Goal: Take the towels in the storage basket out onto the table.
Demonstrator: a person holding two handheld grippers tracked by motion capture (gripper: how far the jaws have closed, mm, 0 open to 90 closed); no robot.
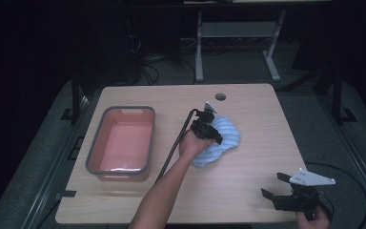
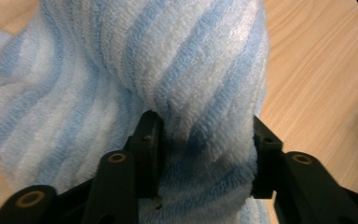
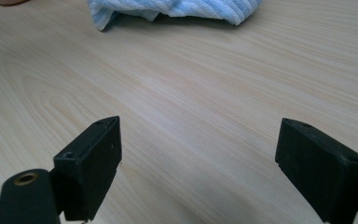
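The striped towel (image 1: 219, 140) lies crumpled on the tabletop (image 1: 248, 191), well apart from the empty pink bin (image 1: 122, 142). The left hand-held gripper (image 2: 205, 154) has a fold bunched between its half-open jaws, while the right hand-held gripper (image 3: 198, 163) rests wide and empty. Moving the towel seems not yet done.

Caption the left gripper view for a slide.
Left hand-held gripper with a fold of striped blue towel between its jaws, on a wooden table.

Left tongs (image 1: 214, 131) reach forward, jaws part-spread; right tongs (image 1: 272, 185) gape wide.
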